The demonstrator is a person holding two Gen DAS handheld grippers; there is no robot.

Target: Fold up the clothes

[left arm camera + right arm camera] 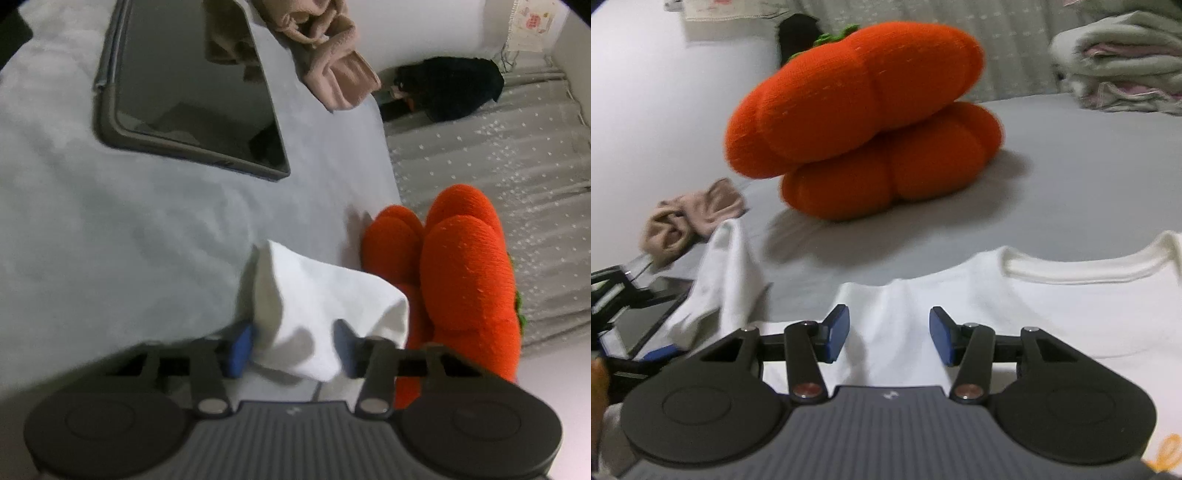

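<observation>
The left gripper pinched a raised sleeve of the white T-shirt, just beside the orange pumpkin cushion. The right gripper hovered spread over the shirt, lying before that cushion on the grey bedsheet.

Looked forward and down along each gripper's fingers, close over the bed; shared the orange cushion, white shirt.

The left gripper holds a bunched fold of white cloth between its jaws, above a grey bed. Just right of the cloth sits an orange pumpkin cushion. Beyond the cloth lie a dark tablet and a beige garment.
</observation>
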